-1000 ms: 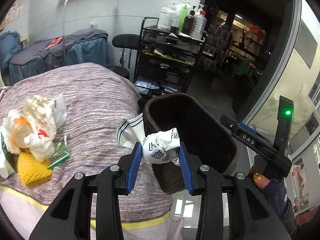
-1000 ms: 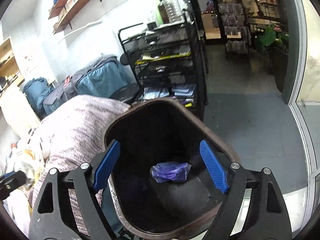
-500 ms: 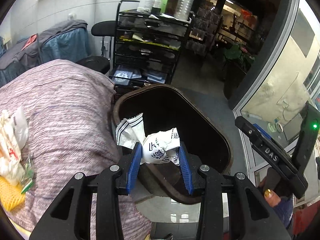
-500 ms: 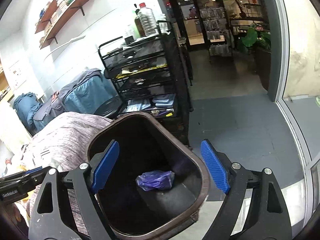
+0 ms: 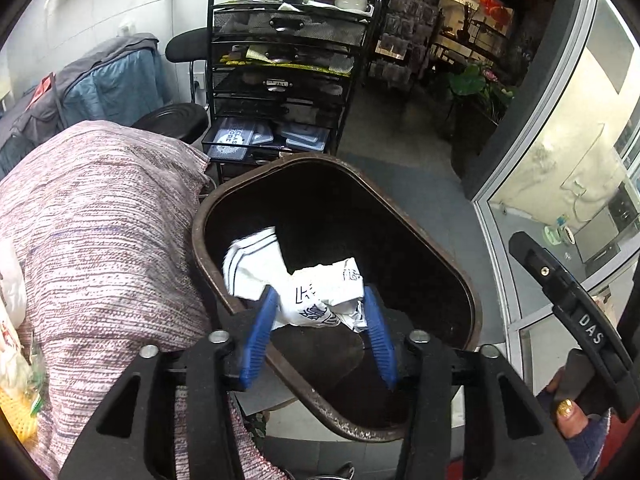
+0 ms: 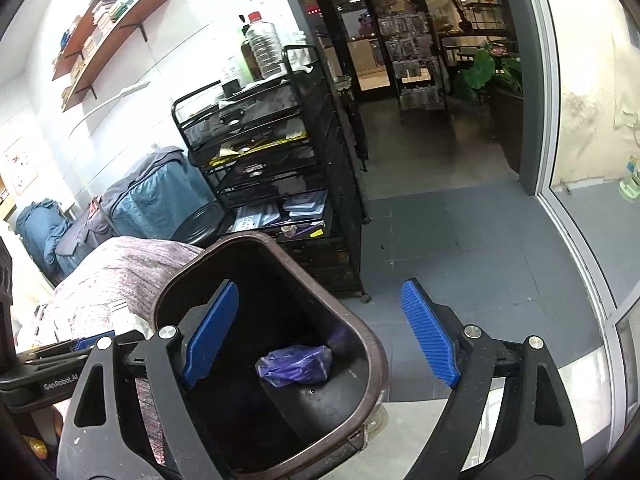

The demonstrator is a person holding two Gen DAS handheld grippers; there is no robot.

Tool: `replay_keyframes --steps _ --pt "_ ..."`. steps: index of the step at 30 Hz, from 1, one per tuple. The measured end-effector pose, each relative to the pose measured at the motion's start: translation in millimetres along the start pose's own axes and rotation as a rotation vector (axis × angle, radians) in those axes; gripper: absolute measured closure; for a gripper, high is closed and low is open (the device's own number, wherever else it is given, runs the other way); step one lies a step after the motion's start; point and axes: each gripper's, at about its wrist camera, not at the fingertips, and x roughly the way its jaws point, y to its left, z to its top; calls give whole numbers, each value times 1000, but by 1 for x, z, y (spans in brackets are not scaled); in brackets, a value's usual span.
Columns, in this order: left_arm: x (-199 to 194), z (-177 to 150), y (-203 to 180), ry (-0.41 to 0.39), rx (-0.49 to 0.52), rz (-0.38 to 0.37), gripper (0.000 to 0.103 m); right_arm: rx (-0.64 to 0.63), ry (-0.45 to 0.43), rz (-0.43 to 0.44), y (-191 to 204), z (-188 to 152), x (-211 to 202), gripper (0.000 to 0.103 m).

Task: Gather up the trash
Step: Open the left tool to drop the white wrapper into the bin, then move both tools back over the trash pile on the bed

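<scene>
Holding the left gripper (image 5: pixel 318 332) over the open mouth of the brown trash bin (image 5: pixel 452 256), we are letting its jaws spread, and the crumpled white wrapper (image 5: pixel 320 292) with dark print is sitting between the blue pads (image 5: pixel 258 336); whether the pads are touching it at this instant we cannot tell, since the pads are blurred. One end of the wrapper is sticking out to the left, above the bin's near-left rim. We are keeping the right gripper (image 6: pixel 320 336) with its jaws wide apart and nothing between them, its left pad over the bin's opening and its right pad out over the grey floor (image 6: pixel 480 248). A purple plastic bag (image 6: pixel 295 364) is lying on the bin's bottom. We are seeing the bin standing just beside a bed with a pink-grey knitted cover (image 5: pixel 100 220), with more trash (image 5: pixel 16 360) lying at its left edge. Behind the bin a black mesh cart (image 5: pixel 288 76) is carrying bottles on top
</scene>
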Motion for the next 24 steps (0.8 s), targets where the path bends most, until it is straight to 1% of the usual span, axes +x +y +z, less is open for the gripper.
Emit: replay_keyframes --steps 1,2,3,4,6,9,10,13,16,19,24 --pt "1 0 0 0 1 1 46 1 1 -2 0 0 0 20" --pt "3 1 0 1 1 1 36 4 2 -3 -1 0 0 20" --pt "4 1 -1 1 1 2 31 6 1 -4 -2 0 0 20" --pt "4 0 0 -2 1 7 22 6 0 -5 -3 0 0 20" --pt "3 1 0 -10 2 15 16 9 -1 -8 -4 0 0 20" --pt "-3 1 1 -24 2 18 14 14 -2 -8 -5 1 0 20" --pt "-5 2 0 -31 3 19 11 13 -3 -8 -4 1 0 20" --pt "-15 1 -1 -65 17 28 8 11 -5 -4 -2 1 0 20" --pt "-26 0 -1 -94 24 42 7 10 -9 6 0 0 -2 20" --pt "-43 -4 0 -133 18 55 6 -6 -11 19 6 -1 -3 17" --pt "-74 -13 7 -203 7 85 6 -41 -18 66 24 -1 -9 17"
